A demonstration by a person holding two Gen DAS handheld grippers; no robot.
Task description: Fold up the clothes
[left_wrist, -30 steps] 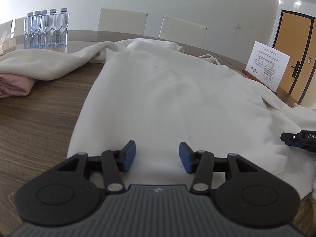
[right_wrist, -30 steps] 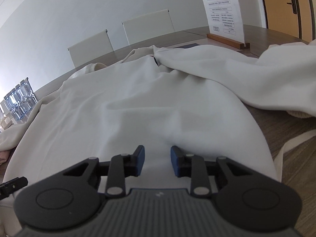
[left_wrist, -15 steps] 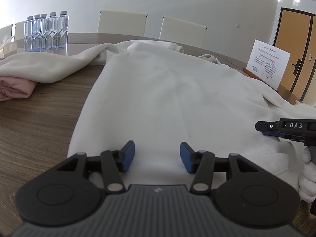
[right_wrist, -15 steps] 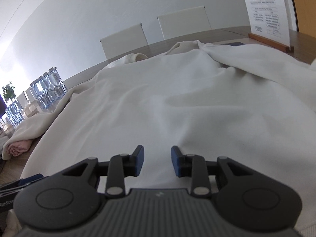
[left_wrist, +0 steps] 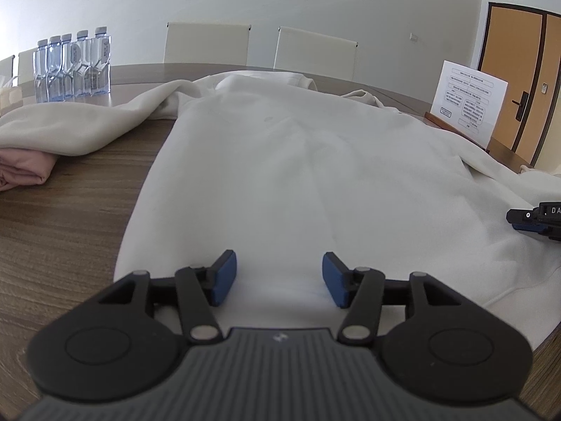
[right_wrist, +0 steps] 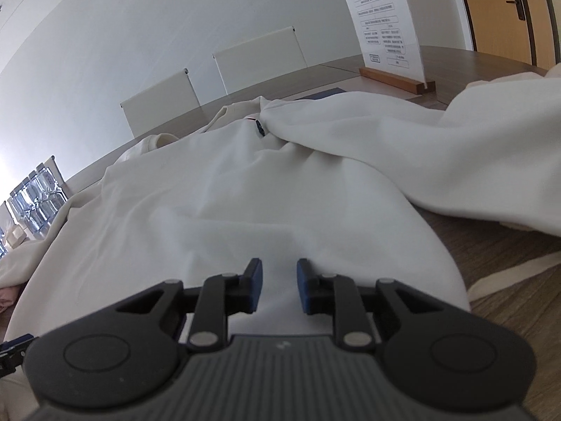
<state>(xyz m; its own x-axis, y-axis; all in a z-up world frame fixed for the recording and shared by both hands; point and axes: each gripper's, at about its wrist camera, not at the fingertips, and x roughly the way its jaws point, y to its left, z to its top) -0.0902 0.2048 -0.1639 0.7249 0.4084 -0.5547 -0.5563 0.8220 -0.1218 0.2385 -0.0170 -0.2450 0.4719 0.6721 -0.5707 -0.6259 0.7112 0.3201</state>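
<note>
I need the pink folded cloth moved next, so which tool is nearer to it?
Left. The left tool sits over the white garment on the side of the pink folded cloth. The right tool is further off, across the garment.

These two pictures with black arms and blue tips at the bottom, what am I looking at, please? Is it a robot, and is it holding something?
No robot: a person holds one set of tongs in each hand, and a camera on each looks forward along its fingers. One picture comes from the left tongs, the other from the right tongs. A cream sweatshirt lies spread on a wooden table, beside a folded pink garment, water bottles and a paper sign. Nothing is gripped: the left jaws are opening, the right closing, both just over the cloth.
</note>
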